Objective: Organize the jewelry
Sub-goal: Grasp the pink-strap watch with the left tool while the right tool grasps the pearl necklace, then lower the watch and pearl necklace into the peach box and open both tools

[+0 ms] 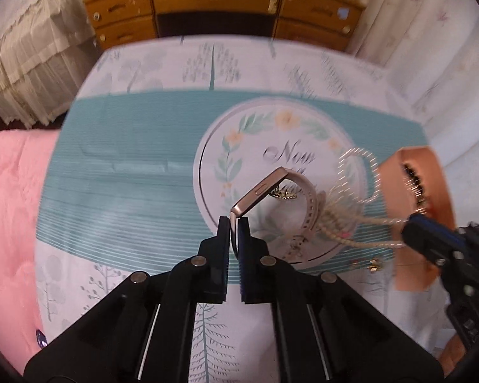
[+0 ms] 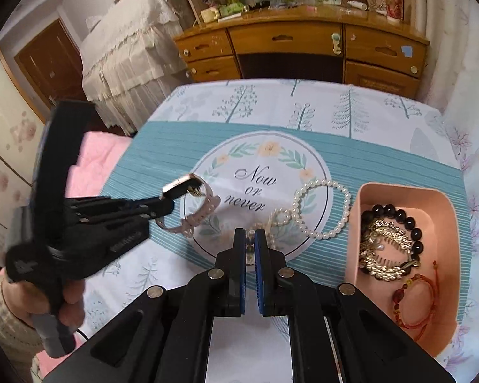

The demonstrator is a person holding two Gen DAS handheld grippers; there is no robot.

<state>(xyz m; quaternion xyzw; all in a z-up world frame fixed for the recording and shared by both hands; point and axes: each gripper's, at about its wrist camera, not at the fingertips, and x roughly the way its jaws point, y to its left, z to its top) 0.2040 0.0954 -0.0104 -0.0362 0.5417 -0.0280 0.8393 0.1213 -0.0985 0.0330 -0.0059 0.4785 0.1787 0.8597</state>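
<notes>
Both grippers are pinching: the left gripper (image 1: 234, 226) is holding the watch (image 1: 265, 191) above the cloth (image 1: 127, 166), the right gripper (image 2: 249, 239) the pearl necklace (image 2: 322, 207). Lifting slowly should be keeping them untangled going to the pink box (image 2: 447, 223).

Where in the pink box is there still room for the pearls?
In the pink box, the far end beyond the black bead bracelet looks bare. The middle is crowded by the gold piece, and the red string bracelet fills the near end.
</notes>
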